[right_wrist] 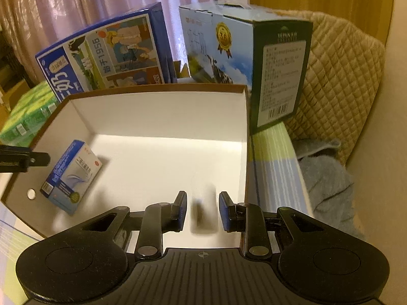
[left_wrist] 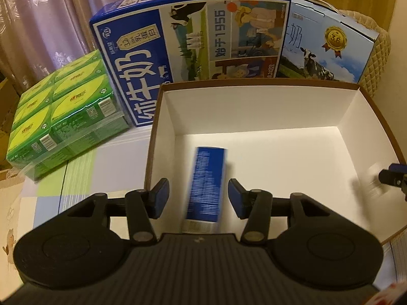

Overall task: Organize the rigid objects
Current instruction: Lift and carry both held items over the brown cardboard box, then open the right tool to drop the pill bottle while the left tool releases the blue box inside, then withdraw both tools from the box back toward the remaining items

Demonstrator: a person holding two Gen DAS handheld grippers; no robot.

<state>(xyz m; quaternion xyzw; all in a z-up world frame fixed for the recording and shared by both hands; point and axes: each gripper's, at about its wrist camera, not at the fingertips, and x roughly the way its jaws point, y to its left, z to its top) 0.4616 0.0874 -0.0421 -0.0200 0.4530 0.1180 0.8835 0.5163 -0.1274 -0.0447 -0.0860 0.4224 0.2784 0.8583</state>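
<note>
Blue carton in white box, L gripper open, R gripper maybe open

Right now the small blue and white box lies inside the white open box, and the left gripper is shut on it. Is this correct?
Not quite. The small blue and white box does lie inside the white open box, but the left gripper is open: in the left wrist view its fingers stand apart on either side of the box, with gaps showing, so nothing is clamped.

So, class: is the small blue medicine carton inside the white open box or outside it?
Inside: small blue medicine carton lies on white open box floor.
</note>
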